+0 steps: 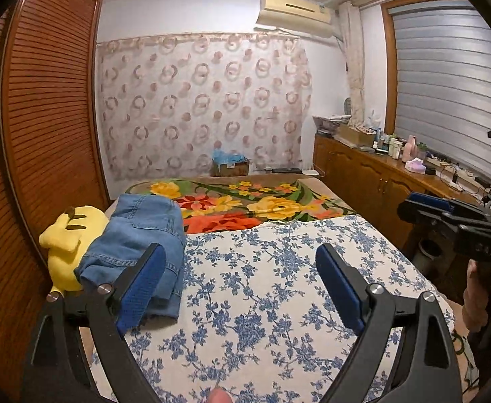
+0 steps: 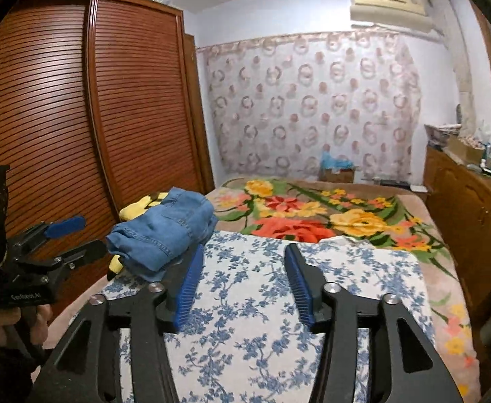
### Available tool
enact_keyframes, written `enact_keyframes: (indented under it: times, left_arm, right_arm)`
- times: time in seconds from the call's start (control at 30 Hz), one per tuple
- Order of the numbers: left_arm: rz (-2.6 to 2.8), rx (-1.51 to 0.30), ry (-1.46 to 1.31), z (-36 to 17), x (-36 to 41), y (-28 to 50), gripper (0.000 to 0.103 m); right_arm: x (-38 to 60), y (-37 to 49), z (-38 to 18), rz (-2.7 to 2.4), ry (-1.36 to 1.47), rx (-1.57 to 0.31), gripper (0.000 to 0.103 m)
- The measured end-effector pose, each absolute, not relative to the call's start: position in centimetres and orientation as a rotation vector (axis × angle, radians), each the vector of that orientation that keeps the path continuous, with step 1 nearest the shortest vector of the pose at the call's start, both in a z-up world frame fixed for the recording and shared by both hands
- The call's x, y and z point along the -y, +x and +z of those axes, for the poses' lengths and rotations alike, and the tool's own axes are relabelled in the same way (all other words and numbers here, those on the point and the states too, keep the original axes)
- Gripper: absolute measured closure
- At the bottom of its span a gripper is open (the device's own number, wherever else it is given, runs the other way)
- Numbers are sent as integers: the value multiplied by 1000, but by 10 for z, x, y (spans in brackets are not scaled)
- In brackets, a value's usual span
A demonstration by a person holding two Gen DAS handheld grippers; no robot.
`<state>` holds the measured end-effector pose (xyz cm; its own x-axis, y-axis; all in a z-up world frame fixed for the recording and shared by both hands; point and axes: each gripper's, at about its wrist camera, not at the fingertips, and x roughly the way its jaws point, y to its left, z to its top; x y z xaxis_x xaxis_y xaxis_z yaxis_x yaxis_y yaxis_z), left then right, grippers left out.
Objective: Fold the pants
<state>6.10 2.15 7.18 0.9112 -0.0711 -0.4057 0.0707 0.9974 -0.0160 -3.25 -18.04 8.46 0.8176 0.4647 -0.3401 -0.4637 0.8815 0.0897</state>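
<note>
Pants, blue denim, folded into a thick bundle [image 1: 137,245], lie at the left edge of the bed, w/ their far end propped on a yellow plush toy w/ black stripes [image 1: 67,235] that sits between them and the brown louvered wooden wardrobe [image 1: 43,117]. Their near end rests on the white bedsheet w/ blue flower print [image 1: 262,285].

We hold the left gripper [image 1: 240,288] above the sheet, jaws spread wide, nothing between the blue pads. Its left finger [image 1: 141,288] overlaps the near edge of the denim in the left wrist view, but we can't tell if it touches; from the right wrist view this gripper looks to be off to the side of the bundle, clear of it.

We hold the right gripper [image 2: 243,285] over the sheet too, just right of the bundle, jaws partly open, empty; only printed sheet shows between the pads. Its left finger [image 2: 188,288] sits close to the bundle's near corner, apart from it as far as we can see.

Beyond the sheet lies a brown blanket w/ big red, yellow and orange flowers [image 2: 312,215]. A sheer curtain w/ pink ring pattern [image 2: 312,100] covers the far wall, w/ a beige air-con unit [image 2: 391,8] above it. Wooden cabinets w/ bottles and boxes on top [image 1: 373,171] run along the right.
</note>
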Motion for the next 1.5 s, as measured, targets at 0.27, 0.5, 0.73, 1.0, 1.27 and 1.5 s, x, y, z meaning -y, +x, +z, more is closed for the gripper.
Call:
enact_keyframes:
  times: [0.27,0.5,0.73,1.0,1.27,1.5]
  left_arm:
    - [-52,-435,-22,73,-9,44,12]
    - [-63,-434,-10,70,-3,40,12]
    - [-62,-434,-9,70,-2,39,12]
    - [-60,-433,-9,72,-1,37,12]
    - [-57,-432,-10,72,-2,36,12]
    - [-58,-431,-8,73,-3,35,12]
  right_arm:
    - [182,-70,81,404,-7,-336,32]
    - [178,-81,81,380,-1,-326,30]
    - [173,-82,82,375,3,-325,30]
    - [174,-79,81,370,5,-325,30]
    - [176,-77,78,369,3,-323,30]
    - [179,-76,77,374,6,-324,30]
